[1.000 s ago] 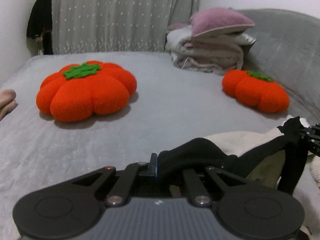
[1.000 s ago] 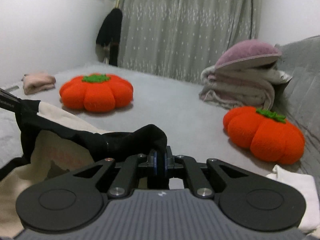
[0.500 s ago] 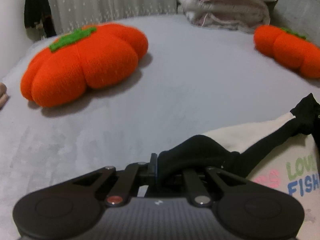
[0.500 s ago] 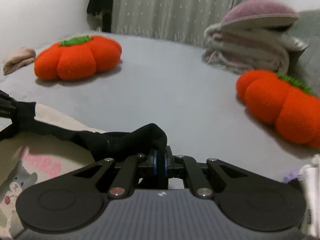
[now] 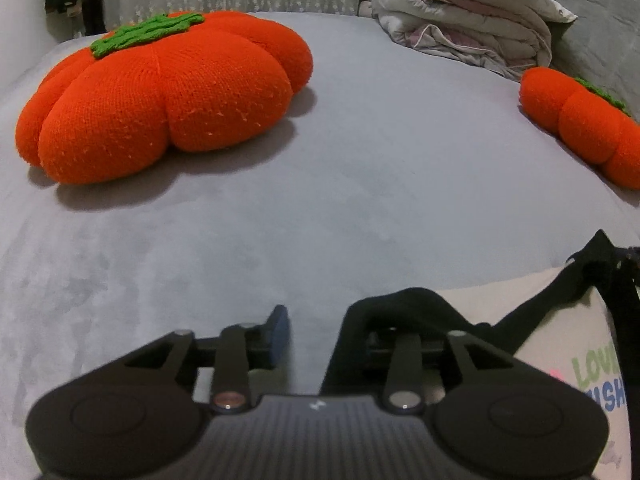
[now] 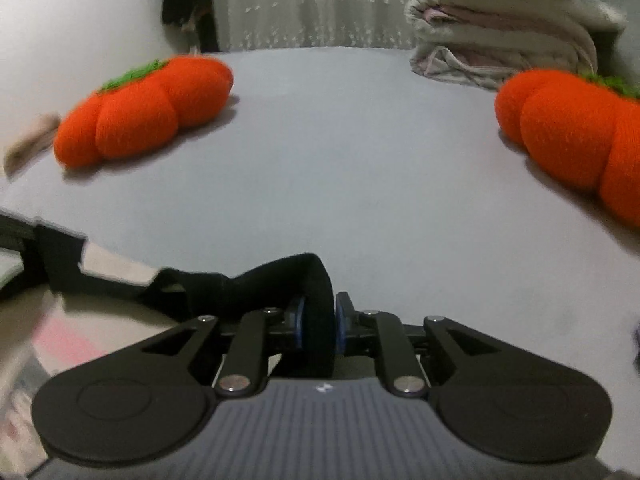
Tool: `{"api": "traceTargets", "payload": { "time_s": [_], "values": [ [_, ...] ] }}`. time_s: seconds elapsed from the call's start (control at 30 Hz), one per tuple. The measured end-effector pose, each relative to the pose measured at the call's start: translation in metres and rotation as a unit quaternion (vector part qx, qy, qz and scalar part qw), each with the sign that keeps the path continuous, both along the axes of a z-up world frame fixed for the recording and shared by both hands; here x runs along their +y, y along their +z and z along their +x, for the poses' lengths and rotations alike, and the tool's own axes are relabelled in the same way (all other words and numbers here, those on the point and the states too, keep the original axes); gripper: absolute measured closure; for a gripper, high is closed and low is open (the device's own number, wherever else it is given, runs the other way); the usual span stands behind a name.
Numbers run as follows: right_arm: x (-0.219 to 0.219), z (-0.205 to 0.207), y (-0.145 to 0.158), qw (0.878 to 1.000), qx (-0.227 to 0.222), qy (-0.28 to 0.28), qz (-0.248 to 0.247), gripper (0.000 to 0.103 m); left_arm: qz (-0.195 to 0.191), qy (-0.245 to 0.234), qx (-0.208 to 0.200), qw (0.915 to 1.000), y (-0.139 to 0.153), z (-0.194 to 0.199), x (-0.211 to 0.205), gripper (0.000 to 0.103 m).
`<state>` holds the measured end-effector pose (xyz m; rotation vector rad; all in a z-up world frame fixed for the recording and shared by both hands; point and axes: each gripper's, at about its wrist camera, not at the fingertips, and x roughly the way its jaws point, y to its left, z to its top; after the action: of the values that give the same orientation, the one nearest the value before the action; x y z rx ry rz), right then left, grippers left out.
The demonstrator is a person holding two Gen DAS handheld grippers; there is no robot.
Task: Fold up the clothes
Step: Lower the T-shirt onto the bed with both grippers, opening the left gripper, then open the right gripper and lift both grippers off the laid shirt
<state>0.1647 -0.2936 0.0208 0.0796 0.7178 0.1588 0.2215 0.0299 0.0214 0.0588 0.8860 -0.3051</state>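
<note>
Left wrist view: left gripper (image 5: 310, 338), jaws opening and plainly spread; black trim of the cream cotton T-shirt with black edging and a coloured print (image 5: 560, 332) draped over the right-hand finger only, nothing pinched between the pads. Garment lies low at right on the grey plush bed cover (image 5: 360, 200), print lettering facing up. Beyond it: large orange knitted pumpkin cushion with green stem (image 5: 168, 92), a second, smaller orange pumpkin cushion (image 5: 588, 132), stacked folded quilts under a mauve pillow (image 5: 472, 20).

Right wrist view: right gripper (image 6: 318, 326), jaws opening, blue pads just beside a black band of the same T-shirt (image 6: 100, 308) that sits between them; whether they press on it cannot be told. Cloth runs off to the left, blurred.

Progress, judged: garment laid down on the bed, print upward, being released at both held points. No fold visible yet; smoothing, sleeve folds and body folds remain, so the task stands early.
</note>
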Motion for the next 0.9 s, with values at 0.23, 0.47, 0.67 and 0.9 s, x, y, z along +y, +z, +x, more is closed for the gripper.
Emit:
{"api": "traceTargets", "payload": {
  "time_s": [0.23, 0.47, 0.67, 0.9],
  "values": [
    [0.000, 0.006, -0.007, 0.998, 0.024, -0.032, -0.042, 0.079, 0.127, -0.010, -0.063, 0.9899, -0.001, -0.009, -0.022, 0.023],
    [0.012, -0.003, -0.005, 0.996, 0.001, -0.032, -0.088, 0.076, 0.075, 0.017, -0.040, 0.9962, 0.004, 0.001, -0.006, 0.023],
    [-0.008, 0.008, -0.004, 0.998, 0.011, -0.066, -0.012, 0.076, -0.038, 0.063, 0.006, 0.9973, 0.004, 0.014, 0.020, 0.023],
    [-0.032, 0.011, -0.005, 0.986, 0.027, -0.107, 0.122, 0.076, -0.085, 0.066, 0.038, 0.9935, 0.000, 0.025, 0.033, 0.023]
  ]
}}
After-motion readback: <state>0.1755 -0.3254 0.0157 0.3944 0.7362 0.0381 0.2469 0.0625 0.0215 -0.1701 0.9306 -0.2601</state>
